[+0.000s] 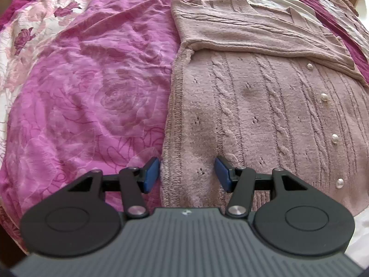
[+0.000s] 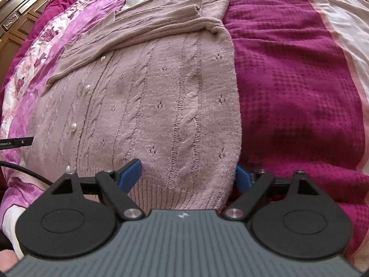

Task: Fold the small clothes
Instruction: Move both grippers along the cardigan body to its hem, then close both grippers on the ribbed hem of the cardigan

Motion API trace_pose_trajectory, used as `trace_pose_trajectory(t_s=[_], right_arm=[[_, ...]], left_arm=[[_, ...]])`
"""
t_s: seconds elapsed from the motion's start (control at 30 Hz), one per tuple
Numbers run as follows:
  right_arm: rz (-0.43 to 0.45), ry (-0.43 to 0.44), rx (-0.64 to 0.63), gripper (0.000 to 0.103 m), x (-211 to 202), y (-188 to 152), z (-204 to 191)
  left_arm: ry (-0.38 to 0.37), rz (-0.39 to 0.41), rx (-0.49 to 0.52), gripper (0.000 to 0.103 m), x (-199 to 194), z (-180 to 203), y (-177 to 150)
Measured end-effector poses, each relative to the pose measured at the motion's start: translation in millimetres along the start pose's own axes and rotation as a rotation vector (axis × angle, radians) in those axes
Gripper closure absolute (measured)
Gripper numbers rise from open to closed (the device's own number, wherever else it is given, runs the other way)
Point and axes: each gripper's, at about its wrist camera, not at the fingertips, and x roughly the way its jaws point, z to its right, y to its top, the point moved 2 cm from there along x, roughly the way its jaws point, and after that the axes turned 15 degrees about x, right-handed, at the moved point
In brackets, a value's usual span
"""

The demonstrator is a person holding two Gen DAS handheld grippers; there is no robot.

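A dusty-pink cable-knit cardigan [image 1: 253, 106] with pearl buttons [image 1: 324, 97] lies flat on the bed, both sleeves folded across its upper part [image 1: 253, 34]. My left gripper [image 1: 187, 173] is open, its blue pads straddling the cardigan's bottom-left hem corner. In the right wrist view the same cardigan [image 2: 161, 97] fills the middle. My right gripper [image 2: 189, 176] is open, its pads on either side of the bottom-right hem corner; the right pad [image 2: 243, 177] is partly hidden behind the knit edge.
The bed has a pink rose-print cover [image 1: 87, 97] to the left of the cardigan and a dark magenta textured blanket [image 2: 295, 87] to its right. The other gripper's black tip [image 2: 16, 143] and a cable [image 2: 25, 170] show at the left edge. A wooden headboard [image 2: 16, 16] stands beyond.
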Motion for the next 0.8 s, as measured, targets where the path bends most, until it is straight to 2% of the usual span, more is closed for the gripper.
trace_pose_trajectory(t_s=[0.23, 0.37, 0.47, 0.53, 0.57, 0.6, 0.63, 0.67, 0.8], right_arm=[[0.008, 0.013, 0.0, 0.015, 1, 0, -1], [0.027, 0.004, -0.02, 0.019, 1, -3, -2], [0.052, -0.011, -0.04, 0.032, 0, -6, -4], [0.066, 0.001, -0.04, 0.044, -2, -6, -4], [0.068, 0.016, -0.031, 0.056, -4, -5, -3], [0.067, 0.032, -0.018, 0.067, -5, -4, -2], [0.066, 0.05, -0.001, 0.072, -5, -3, -1], [0.066, 0.063, 0.013, 0.079, -5, -3, 0], [0.092, 0.102, 0.031, 0.087, -9, 0, 0]], left_arm=[[-0.029, 0.008, -0.004, 0.048, 1, 1, 0], [-0.037, 0.015, 0.004, 0.048, 5, 3, 0], [-0.041, 0.03, 0.008, 0.049, 8, 4, -1], [-0.039, 0.043, 0.012, 0.052, 9, 5, -1], [-0.038, 0.053, 0.02, 0.056, 8, 6, -1], [-0.046, 0.064, 0.022, 0.068, 7, 7, -1], [-0.058, 0.073, 0.019, 0.081, 5, 8, -1], [-0.072, 0.082, 0.013, 0.086, 4, 8, -1], [-0.079, 0.133, 0.008, 0.088, -5, 13, 2]])
